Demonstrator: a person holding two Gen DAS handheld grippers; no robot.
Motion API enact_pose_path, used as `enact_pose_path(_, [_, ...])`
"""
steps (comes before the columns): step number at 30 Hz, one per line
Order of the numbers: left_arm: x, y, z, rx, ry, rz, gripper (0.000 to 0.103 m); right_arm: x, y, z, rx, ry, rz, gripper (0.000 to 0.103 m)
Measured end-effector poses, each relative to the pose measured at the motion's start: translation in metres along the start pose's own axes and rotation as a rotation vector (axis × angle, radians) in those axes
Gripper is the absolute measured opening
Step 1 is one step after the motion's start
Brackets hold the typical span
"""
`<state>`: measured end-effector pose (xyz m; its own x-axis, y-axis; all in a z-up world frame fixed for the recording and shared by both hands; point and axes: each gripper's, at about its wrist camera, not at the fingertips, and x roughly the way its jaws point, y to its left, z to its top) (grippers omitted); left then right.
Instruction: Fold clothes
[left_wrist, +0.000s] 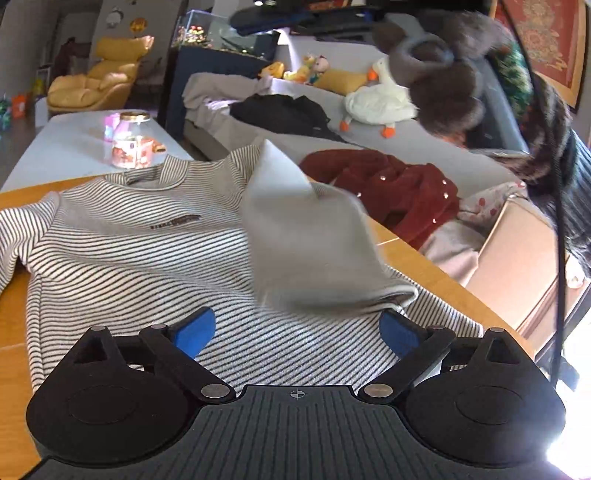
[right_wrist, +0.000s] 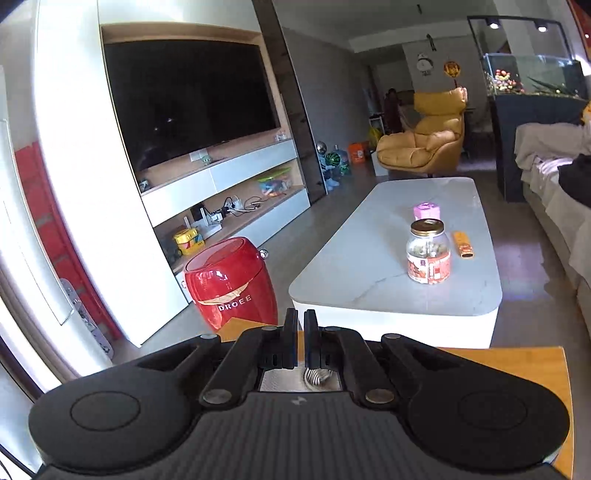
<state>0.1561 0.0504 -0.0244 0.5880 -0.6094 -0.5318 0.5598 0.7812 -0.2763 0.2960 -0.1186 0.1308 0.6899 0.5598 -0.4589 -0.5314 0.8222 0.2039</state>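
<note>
A black-and-white striped shirt (left_wrist: 140, 243) lies face up on the wooden table (left_wrist: 11, 332), collar at the far side. One sleeve (left_wrist: 314, 236) is turned over the chest with its grey inside up, and it is blurred. My left gripper (left_wrist: 297, 332) hovers just before that sleeve, open, its blue pads (left_wrist: 195, 332) wide apart with nothing between them. In the right wrist view my right gripper (right_wrist: 300, 332) is shut near the table's edge. A small bunch of striped and grey cloth (right_wrist: 316, 376) shows at the base of its fingers. The rest of the shirt is hidden there.
Beyond the table stands a white coffee table (right_wrist: 369, 258) with a glass jar (right_wrist: 428, 254). A red stool (right_wrist: 229, 280) sits beside it on the floor. A grey sofa (left_wrist: 258, 136) holds a red garment (left_wrist: 391, 192), black clothes and plush toys. A person's head (left_wrist: 443, 74) leans in at the upper right.
</note>
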Motion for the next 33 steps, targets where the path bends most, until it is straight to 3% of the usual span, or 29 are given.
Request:
enact_pose_path(4, [-0.011, 0.006, -0.006, -0.083, -0.02, 0.013, 0.099, 0.024, 0.026, -0.004, -0.166, 0.103, -0.017, 0.01])
enact_pose_path(6, [-0.016, 0.014, -0.007, -0.133, -0.032, 0.01, 0.099, 0.007, 0.033, -0.029, -0.259, 0.147, -0.052, 0.03])
enact_pose_path(10, [-0.022, 0.03, -0.007, -0.235, -0.041, 0.049, 0.1, -0.039, 0.045, -0.087, -0.451, 0.232, -0.132, 0.046])
enact_pose_path(12, [-0.019, 0.038, -0.005, -0.291, -0.035, 0.079, 0.101, -0.06, 0.049, -0.112, -0.463, 0.266, -0.112, 0.057])
enact_pose_path(15, [-0.017, 0.047, -0.002, -0.33, -0.035, 0.087, 0.102, -0.078, 0.061, -0.15, -0.4, 0.313, -0.019, 0.06])
enact_pose_path(20, [-0.017, 0.042, -0.001, -0.314, -0.03, 0.112, 0.102, -0.058, 0.089, -0.206, -0.531, 0.341, 0.019, 0.063])
enact_pose_path(21, [-0.016, 0.041, -0.001, -0.31, -0.028, 0.118, 0.102, -0.057, 0.09, -0.21, -0.549, 0.312, 0.016, 0.065])
enact_pose_path(22, [-0.015, 0.04, -0.001, -0.307, -0.028, 0.126, 0.102, -0.056, 0.084, -0.208, -0.527, 0.3, 0.0, 0.065])
enact_pose_path(24, [-0.016, 0.037, -0.002, -0.311, -0.032, 0.134, 0.102, -0.053, 0.069, -0.2, -0.449, 0.31, -0.039, 0.036])
enact_pose_path(29, [-0.013, 0.035, -0.006, -0.352, -0.057, 0.121, 0.103, -0.072, 0.025, -0.188, -0.243, 0.294, -0.118, 0.014])
enact_pose_path(33, [-0.009, 0.028, -0.002, -0.313, -0.043, 0.131, 0.103, -0.118, -0.025, -0.141, 0.038, 0.162, -0.135, 0.011])
